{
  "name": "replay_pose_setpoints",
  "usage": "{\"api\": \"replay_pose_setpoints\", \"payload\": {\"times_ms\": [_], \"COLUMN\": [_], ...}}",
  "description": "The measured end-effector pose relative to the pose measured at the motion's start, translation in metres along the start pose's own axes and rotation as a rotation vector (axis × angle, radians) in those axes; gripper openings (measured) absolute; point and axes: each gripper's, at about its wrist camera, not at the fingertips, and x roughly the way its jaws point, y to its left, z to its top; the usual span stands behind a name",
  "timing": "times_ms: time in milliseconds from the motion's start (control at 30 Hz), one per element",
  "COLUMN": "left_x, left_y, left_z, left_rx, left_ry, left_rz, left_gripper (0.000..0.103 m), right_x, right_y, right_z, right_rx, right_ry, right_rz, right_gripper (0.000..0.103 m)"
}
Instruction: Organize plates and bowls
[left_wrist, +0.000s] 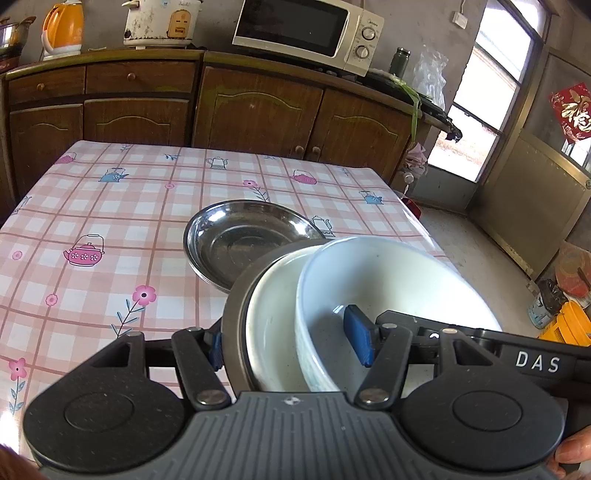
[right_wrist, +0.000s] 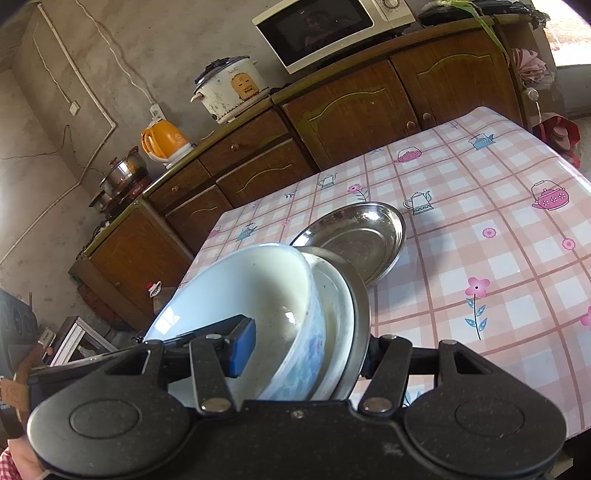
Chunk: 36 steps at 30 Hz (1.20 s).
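Two grippers clamping one nested stack: left gripper (left_wrist: 291, 343) and right gripper (right_wrist: 306, 343), each with one pad inside the white bowl (left_wrist: 388, 280) and one outside the grey-rimmed bowl (left_wrist: 236, 314). Holding the stack tilted, off the tablecloth (left_wrist: 110, 221), just in front of the steel plates (left_wrist: 243, 236).

Judging the step as carrying the bowls to a stacking spot. Keeping both hands level and moving together, avoiding twist so the inner bowl stays seated; lowering slowly, releasing only once settled.

Reading "DAS" on the right gripper's arm, seen beside the white bowl; microwave (left_wrist: 306, 33) badge too small to read.
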Motion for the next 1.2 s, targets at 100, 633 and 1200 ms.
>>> {"api": "replay_pose_setpoints", "payload": {"times_ms": [100,633,1200], "left_x": [-0.004,-0.006,-0.003], "left_y": [0.002,0.009,0.017], "left_z": [0.003,0.014,0.022], "left_rx": [-0.003,-0.02,-0.03], "left_ry": [-0.006,-0.025,-0.027], "left_rz": [0.004,0.023,0.024], "left_gripper": [0.062,0.063,0.063], "right_x": [0.0,0.011,0.019], "right_y": [0.005,0.017,0.023], "right_z": [0.003,0.019,0.026], "right_rx": [-0.004,-0.024,-0.03], "right_ry": [0.0,0.009,0.016], "right_rz": [0.005,0.021,0.022], "right_gripper": [0.067,0.067,0.067]}}
